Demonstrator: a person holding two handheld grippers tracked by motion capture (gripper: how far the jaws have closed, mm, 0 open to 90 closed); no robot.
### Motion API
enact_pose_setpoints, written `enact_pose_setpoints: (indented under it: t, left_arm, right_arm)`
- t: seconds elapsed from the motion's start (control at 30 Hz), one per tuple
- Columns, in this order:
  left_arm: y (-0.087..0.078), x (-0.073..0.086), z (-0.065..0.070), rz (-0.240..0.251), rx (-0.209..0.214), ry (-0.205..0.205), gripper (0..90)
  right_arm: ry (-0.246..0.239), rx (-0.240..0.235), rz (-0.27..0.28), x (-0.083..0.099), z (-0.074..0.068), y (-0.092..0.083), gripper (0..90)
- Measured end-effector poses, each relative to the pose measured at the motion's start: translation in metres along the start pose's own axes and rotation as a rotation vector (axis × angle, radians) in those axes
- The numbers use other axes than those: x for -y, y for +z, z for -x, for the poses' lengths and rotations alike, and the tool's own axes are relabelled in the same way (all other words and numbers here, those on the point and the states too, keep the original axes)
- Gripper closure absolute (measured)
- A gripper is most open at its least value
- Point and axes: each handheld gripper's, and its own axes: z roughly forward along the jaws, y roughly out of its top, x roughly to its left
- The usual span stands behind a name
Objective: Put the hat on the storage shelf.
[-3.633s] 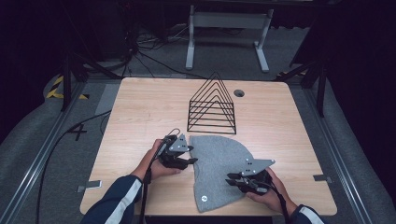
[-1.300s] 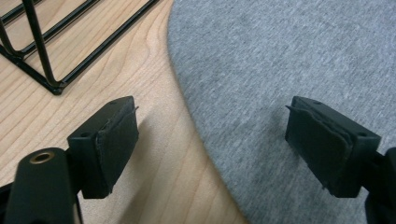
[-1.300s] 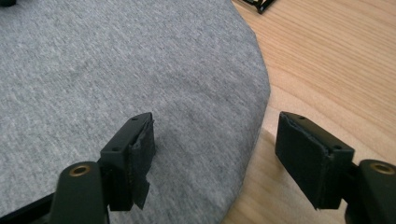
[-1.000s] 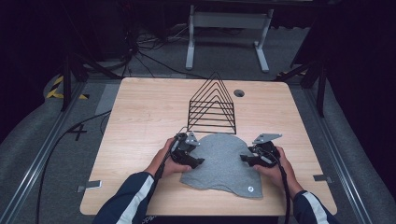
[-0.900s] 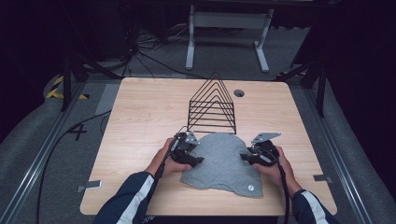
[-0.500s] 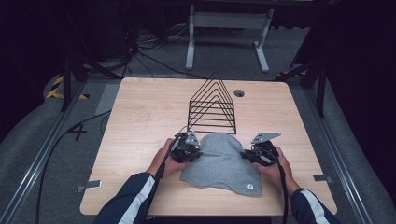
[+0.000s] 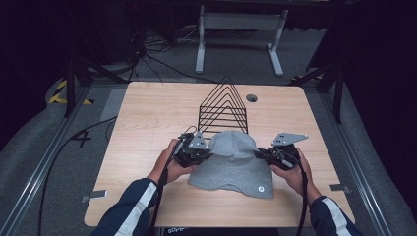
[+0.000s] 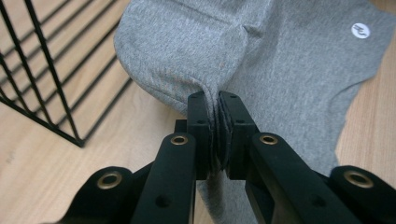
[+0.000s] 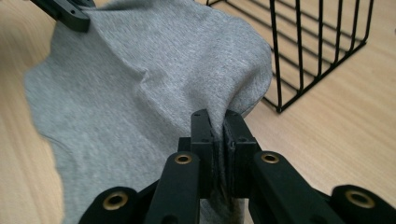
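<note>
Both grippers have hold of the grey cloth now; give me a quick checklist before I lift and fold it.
1. Left gripper shut on the grey cloth: ok, fabric pinched between its fingers.
2. Right gripper shut on the cloth: ok.
3. Grips on opposite sides of the cloth: ok.
4. Cloth apart from the black wire rack: cannot tell, its raised far edge sits right at the rack's base.
5. Near hem with the white round label flat on the table: ok.
</note>
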Motion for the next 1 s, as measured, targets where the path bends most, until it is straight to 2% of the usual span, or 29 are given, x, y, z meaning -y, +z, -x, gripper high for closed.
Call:
enact_pose_setpoints:
  t: [0.1, 0.2, 0.23, 0.27, 0.5, 0.7, 0.73, 0.77, 0.8, 0.87, 1.0]
  left_arm:
    - [-0.012, -0.008, 0.003, 0.039, -0.005, 0.023, 84.0]
    - [-0.017, -0.014, 0.004, 0.049, -0.011, 0.032, 84.1]
    - [-0.025, -0.022, 0.005, 0.062, -0.026, 0.046, 84.1]
    - [-0.025, -0.022, 0.005, 0.062, -0.026, 0.046, 84.1]
    - [-0.055, -0.055, 0.002, 0.100, -0.076, 0.104, 84.2]
    - [-0.070, -0.073, -0.006, 0.130, -0.094, 0.099, 84.2]
    - [-0.070, -0.073, -0.006, 0.130, -0.094, 0.099, 84.2]
    - [-0.072, -0.076, -0.009, 0.130, -0.103, 0.101, 84.2]
    - [-0.076, -0.081, -0.013, 0.138, -0.108, 0.094, 84.2]
    - [-0.081, -0.086, -0.017, 0.145, -0.123, 0.094, 84.3]
    - [-0.096, -0.099, -0.029, 0.183, -0.144, 0.092, 84.2]
  right_arm:
    - [-0.016, -0.001, 0.030, -0.007, -0.005, -0.012, 84.7]
    - [-0.028, -0.002, 0.052, -0.014, -0.008, -0.020, 84.7]
    - [-0.037, 0.001, 0.061, -0.018, -0.009, -0.024, 84.7]
    - [-0.037, 0.001, 0.061, -0.018, -0.009, -0.024, 84.7]
    - [-0.083, 0.027, 0.103, -0.040, -0.012, -0.043, 84.8]
    - [-0.104, 0.050, 0.146, -0.066, -0.008, -0.060, 84.8]
    - [-0.104, 0.050, 0.146, -0.066, -0.008, -0.060, 84.8]
    - [-0.108, 0.061, 0.156, -0.076, -0.006, -0.063, 84.8]
    - [-0.109, 0.053, 0.167, -0.080, -0.005, -0.065, 84.8]
    - [-0.117, 0.067, 0.177, -0.090, -0.003, -0.068, 84.8]
    - [-0.127, 0.084, 0.202, -0.112, 0.000, -0.076, 84.8]
